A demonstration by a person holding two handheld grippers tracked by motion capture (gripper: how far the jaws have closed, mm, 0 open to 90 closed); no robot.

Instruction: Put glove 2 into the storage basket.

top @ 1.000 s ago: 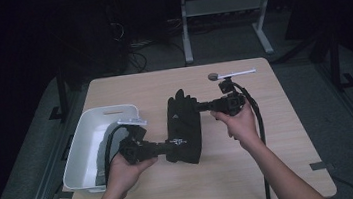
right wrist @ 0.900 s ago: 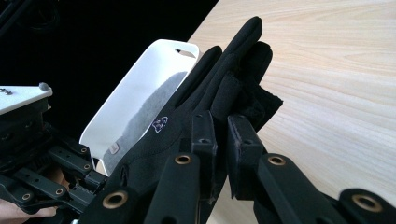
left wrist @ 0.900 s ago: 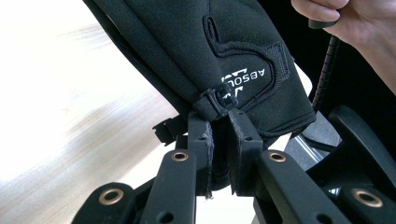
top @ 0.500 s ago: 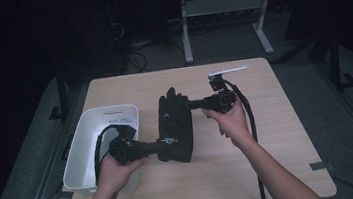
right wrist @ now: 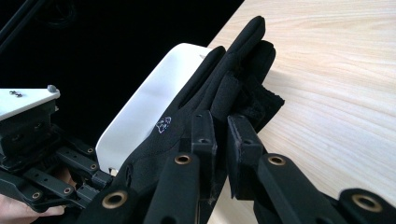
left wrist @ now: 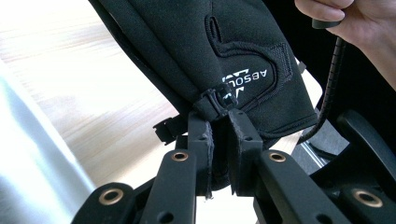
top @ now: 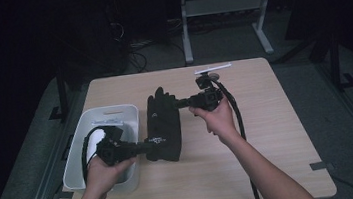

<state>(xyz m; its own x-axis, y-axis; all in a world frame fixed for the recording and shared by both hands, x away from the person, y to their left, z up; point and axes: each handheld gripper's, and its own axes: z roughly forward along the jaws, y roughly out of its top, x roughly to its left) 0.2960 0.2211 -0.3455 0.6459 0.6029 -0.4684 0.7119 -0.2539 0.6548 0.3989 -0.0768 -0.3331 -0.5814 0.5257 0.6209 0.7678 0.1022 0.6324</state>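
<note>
A black glove (top: 164, 126) with white lettering hangs stretched between both grippers just above the wooden table (top: 272, 159). My left gripper (top: 151, 148) is shut on the glove's cuff end (left wrist: 219, 100), pinching the small clip there. My right gripper (top: 176, 104) is shut on the glove's finger end (right wrist: 233, 98). In the right gripper view the fingers of the glove point away toward the white bin (right wrist: 154, 102), and the left gripper's body (right wrist: 42, 158) is at the lower left.
A white plastic bin (top: 83, 155) sits at the table's left edge, beside the glove. A white strip on the right gripper's top (top: 213, 68) lies near the far edge. A metal stand (top: 222, 8) and cables are on the dark floor beyond.
Both grippers have carried the glove leftward, toward the white bin. The left hand has drawn back over the bin's near corner.
</note>
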